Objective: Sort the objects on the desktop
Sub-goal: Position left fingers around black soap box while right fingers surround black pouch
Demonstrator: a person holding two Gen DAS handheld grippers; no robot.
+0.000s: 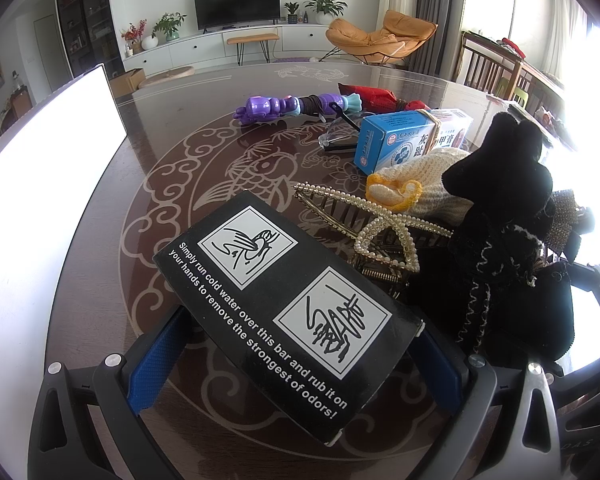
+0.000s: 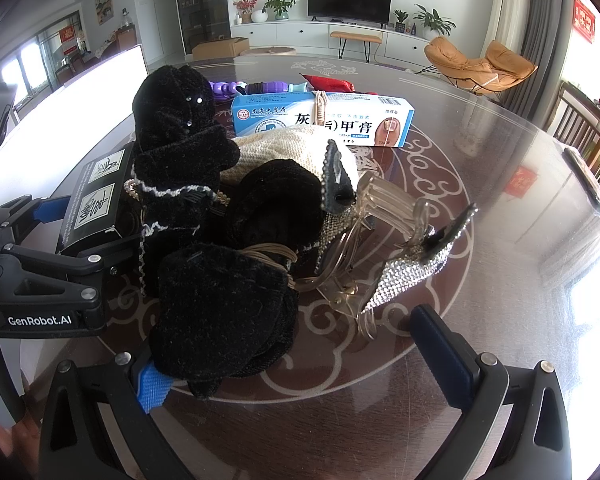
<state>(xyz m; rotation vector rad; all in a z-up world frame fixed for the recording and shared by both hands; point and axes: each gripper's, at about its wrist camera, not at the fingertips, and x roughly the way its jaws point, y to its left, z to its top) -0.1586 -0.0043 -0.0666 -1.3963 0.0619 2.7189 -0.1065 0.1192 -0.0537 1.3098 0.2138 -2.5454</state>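
Black box (image 1: pixel 288 312) crosswise, left tongs (image 1: pixel 300 364) gripping

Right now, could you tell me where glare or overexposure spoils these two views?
Left wrist view: the white panel at left is blown out, and so is the window behind the black plush toy. Right wrist view: window glare washes over the glass tabletop.

My black box (image 1: pixel 284 312) bears white lettering and two white picture squares. The tabletop (image 1: pixel 180 184) is dark brown with pale fish and cloud patterns. The carton (image 2: pixel 324 120) is blue and white.
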